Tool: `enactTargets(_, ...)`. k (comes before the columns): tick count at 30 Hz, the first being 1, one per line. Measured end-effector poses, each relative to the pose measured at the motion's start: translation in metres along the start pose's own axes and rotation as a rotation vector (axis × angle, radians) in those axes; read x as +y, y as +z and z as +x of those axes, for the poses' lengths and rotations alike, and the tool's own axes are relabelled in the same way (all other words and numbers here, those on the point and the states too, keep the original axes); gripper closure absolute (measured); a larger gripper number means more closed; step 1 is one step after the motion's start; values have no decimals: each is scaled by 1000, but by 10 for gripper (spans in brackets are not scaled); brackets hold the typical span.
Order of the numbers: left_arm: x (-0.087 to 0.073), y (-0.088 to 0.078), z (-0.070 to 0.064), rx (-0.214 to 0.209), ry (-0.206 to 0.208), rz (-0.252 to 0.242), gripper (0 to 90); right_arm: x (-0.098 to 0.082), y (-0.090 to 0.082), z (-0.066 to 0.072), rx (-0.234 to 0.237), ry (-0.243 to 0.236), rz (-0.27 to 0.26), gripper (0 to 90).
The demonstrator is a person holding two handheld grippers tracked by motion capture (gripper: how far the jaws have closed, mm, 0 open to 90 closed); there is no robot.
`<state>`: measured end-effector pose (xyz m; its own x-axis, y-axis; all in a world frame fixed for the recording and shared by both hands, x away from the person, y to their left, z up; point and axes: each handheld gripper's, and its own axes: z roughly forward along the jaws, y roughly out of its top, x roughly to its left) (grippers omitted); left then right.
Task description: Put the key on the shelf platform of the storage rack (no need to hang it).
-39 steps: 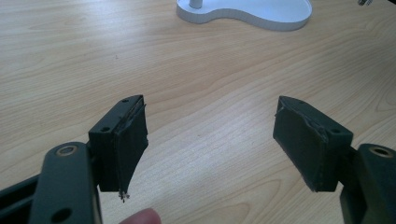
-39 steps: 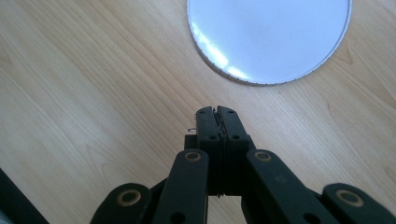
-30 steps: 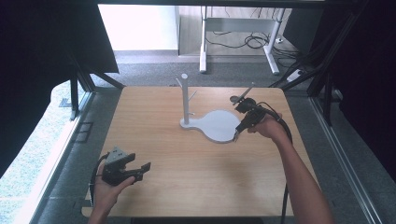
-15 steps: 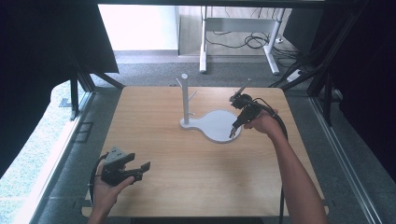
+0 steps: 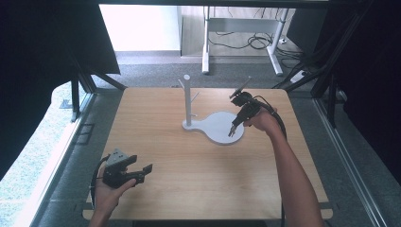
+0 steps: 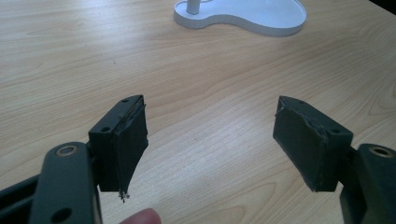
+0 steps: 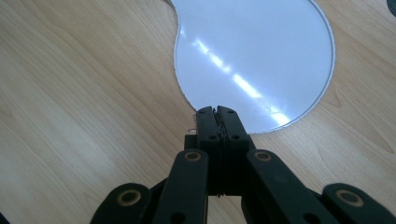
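Grey carpet (image 5: pixel 156 66) surrounds a pale wooden table (image 5: pixel 179 179), with a white desk frame (image 5: pixel 236 28) and loose cables at the back. On the table's far half sits a white stand (image 5: pixel 215 126): a flat rounded tray joined to a post (image 5: pixel 187 97) with short pegs. Over the tray's right edge the right gripper (image 5: pixel 231 131) points downward, its jaws pressed together with nothing visible between them; whether the tips touch the tray is hard to judge. Near the front left corner, well apart from the stand, the left gripper (image 5: pixel 144 171) lies low in a hand (image 5: pixel 108 196), jaws spread wide and empty.
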<state>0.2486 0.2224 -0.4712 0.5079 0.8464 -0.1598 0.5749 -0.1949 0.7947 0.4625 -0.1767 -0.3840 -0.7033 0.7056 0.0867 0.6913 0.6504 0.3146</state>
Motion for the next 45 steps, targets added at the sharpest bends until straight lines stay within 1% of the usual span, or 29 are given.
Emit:
enactTargets(5,0,1,0,-2,0,3,263,6,7,-5,3,11,0,900)
enactTargets(11,0,0,0,-3,0,2,263,12,13,-6,-2,19,0,900)
enactTargets(15,0,0,2,-2,-4,2,263,16,20,-9,-12,25,6,900)
enactTargets(19,-1,0,2,-2,-3,4,263,20,27,-13,-10,30,2,900)
enactTargets(20,-1,0,2,-2,-2,4,263,22,29,-14,-6,39,3,900)
enactTargets(23,-1,0,2,-1,-3,1,263,24,32,-15,-11,38,3,900)
enactTargets(34,0,-1,2,-4,-2,0,263,33,48,-17,-21,54,-8,900)
enactTargets(40,-1,-2,4,-1,-3,4,263,43,61,-14,-25,39,12,900)
enactTargets(45,-1,-4,6,3,-4,0,263,43,73,-16,-18,45,24,899)
